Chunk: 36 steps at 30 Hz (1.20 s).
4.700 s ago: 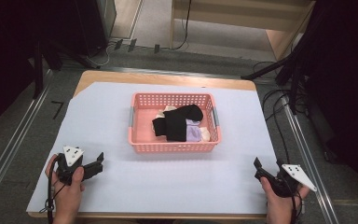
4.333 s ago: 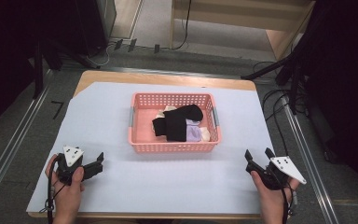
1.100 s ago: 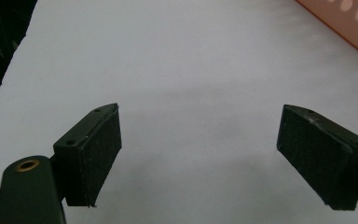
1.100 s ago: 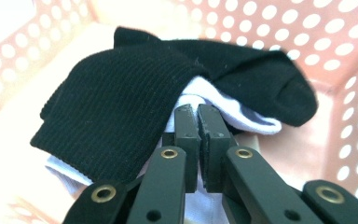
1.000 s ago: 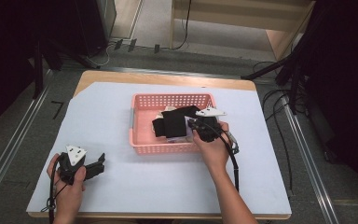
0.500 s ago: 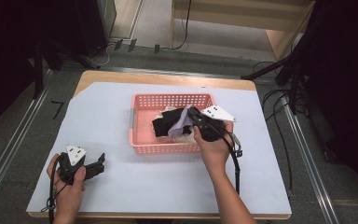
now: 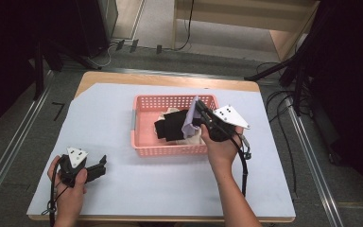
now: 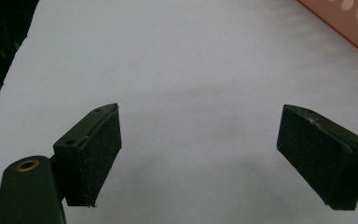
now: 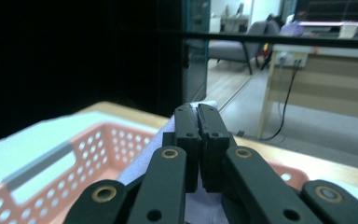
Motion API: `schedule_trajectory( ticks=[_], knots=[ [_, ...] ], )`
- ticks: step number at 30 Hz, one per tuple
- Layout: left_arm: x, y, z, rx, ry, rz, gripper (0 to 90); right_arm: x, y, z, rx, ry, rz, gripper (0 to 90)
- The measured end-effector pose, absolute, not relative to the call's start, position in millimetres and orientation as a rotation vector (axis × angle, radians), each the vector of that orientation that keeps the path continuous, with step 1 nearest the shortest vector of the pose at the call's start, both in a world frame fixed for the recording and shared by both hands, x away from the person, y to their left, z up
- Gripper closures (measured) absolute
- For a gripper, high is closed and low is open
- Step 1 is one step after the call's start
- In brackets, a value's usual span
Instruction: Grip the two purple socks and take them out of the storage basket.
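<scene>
A pink perforated basket (image 7: pixel 144 101) stands mid-table and holds black (image 7: pixel 170 127), cream and pale lilac cloths. My right gripper (image 7: pixel 199 108) is over the basket's right side, tilted upward, shut on a pale lilac cloth (image 7: pixel 190 120) that hangs from its jaws above the pile. In the right gripper view the jaws (image 9: pixel 196 119) are pressed together with lilac cloth (image 9: pixel 135 170) showing beside and below them and the basket's wall (image 9: pixel 51 182) underneath. My left gripper (image 7: pixel 101 165) rests near the front left of the table, open over bare white paper (image 8: pixel 182 70), nothing between its pads (image 8: pixel 98 154).
White paper (image 7: pixel 123 189) covers the wooden table. A corner of the basket (image 8: pixel 354 28) shows at the top right of the left gripper view. Metal rails run along both sides of the table; cables and a wooden desk lie beyond its far edge.
My right gripper came from the front right corner to the basket, shut on the lilac cloth and has raised it above the pile. The left gripper has stayed put.
</scene>
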<state>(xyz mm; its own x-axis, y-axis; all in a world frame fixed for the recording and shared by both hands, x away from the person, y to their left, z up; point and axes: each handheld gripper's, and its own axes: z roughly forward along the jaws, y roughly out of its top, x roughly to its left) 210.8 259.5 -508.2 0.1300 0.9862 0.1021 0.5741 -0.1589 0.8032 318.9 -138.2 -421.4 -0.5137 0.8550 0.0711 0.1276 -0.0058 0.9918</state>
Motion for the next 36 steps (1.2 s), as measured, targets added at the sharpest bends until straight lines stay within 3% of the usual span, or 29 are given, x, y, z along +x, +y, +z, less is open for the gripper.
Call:
schedule_trajectory(
  ticks=[19,36],
  knots=[
    [210.8,259.4,-508.2,1.809,1.505,0.879,14.7,314.6,-202.3,-398.8,1.11,1.391,1.571,88.5],
    [210.6,258.4,-508.3,1.813,1.506,0.885,14.7,312.3,-258.4,-439.3,1.312,1.298,1.36,87.0]
  ],
)
